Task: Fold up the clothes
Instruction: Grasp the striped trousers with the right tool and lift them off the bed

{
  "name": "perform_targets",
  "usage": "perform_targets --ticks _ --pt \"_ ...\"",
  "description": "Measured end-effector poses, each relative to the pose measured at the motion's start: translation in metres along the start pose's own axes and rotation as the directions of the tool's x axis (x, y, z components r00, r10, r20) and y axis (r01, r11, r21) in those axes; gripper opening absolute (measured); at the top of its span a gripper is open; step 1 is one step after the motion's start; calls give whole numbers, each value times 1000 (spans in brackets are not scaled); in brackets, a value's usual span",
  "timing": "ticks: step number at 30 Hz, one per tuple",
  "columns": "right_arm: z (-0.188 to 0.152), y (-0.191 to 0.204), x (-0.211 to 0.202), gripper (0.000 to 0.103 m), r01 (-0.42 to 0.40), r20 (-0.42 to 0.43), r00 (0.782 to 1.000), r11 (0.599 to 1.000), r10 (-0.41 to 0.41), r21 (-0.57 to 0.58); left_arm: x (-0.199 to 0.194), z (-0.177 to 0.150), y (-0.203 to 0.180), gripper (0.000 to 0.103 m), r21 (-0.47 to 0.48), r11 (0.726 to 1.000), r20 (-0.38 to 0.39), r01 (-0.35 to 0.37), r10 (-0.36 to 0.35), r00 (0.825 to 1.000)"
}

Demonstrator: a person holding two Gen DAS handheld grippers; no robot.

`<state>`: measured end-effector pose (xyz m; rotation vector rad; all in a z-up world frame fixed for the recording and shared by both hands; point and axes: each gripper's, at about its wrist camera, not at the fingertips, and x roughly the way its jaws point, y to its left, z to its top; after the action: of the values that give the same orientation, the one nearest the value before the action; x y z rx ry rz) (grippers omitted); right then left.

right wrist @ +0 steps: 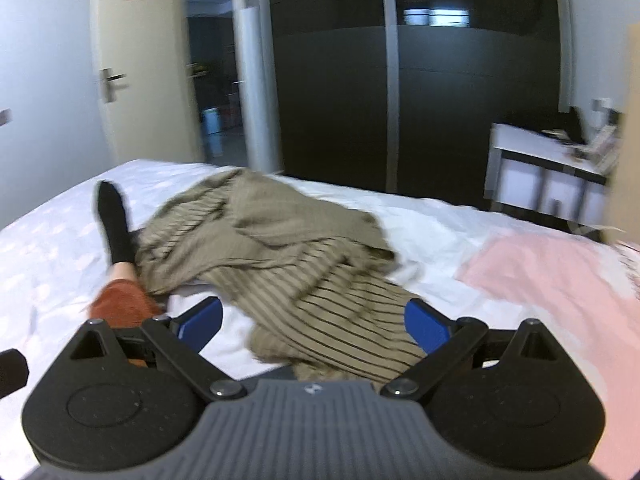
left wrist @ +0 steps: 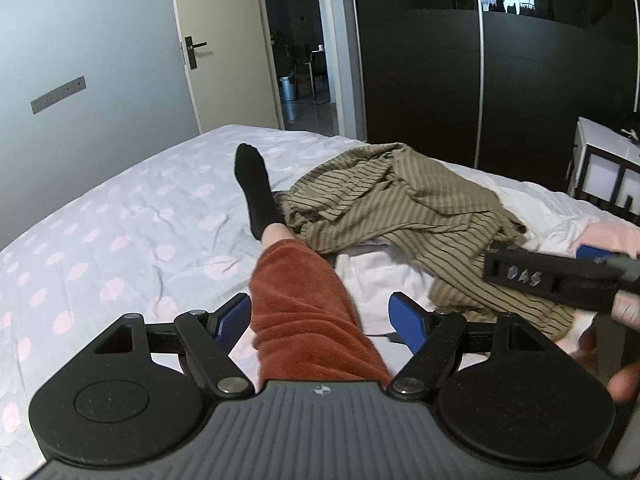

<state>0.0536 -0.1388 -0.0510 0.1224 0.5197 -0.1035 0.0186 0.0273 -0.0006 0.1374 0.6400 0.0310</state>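
Note:
A crumpled olive shirt with dark stripes (left wrist: 404,208) (right wrist: 304,264) lies in a heap on the bed, over a white garment (left wrist: 380,276). My left gripper (left wrist: 320,320) is open, its blue pads either side of a person's leg in rust-red trousers (left wrist: 308,312), touching no cloth. My right gripper (right wrist: 314,322) is open too, hovering just above the near end of the striped shirt, which runs between its blue pads. In the left wrist view the right gripper (left wrist: 560,276) shows as a black body at the right edge, held by a hand (left wrist: 624,312).
The person's leg stretches across the bed and ends in a black sock (left wrist: 256,188) (right wrist: 114,224). The bed sheet (left wrist: 120,220) is white with pink dots. A pink cloth (right wrist: 560,280) lies at the right. A dark wardrobe (left wrist: 500,60), a white shelf unit (right wrist: 544,176) and an open door (left wrist: 208,40) stand beyond.

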Motion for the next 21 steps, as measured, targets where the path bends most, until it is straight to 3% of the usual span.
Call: perform_targets --ticks 3,7,15,17,20,21 --pt "13 1 23 97 -89 4 996 995 89 -49 16 4 11 90 -8 1000 -20 -11 11 1000" --pt "28 16 66 94 -132 39 989 976 141 -173 41 10 28 90 -35 999 -57 -30 28 998" --pt "61 44 186 89 -124 8 992 959 130 -255 83 10 68 90 -93 990 -145 -109 95 985" --pt "63 50 210 85 -119 -22 993 961 117 -251 90 7 77 90 -102 987 -171 -127 108 979" --pt "65 56 239 71 -81 -53 996 960 69 -267 96 4 86 90 -102 984 -199 -146 124 972" --pt "67 58 246 62 -63 -61 997 959 48 -275 96 3 89 90 -102 983 -204 -151 128 971"
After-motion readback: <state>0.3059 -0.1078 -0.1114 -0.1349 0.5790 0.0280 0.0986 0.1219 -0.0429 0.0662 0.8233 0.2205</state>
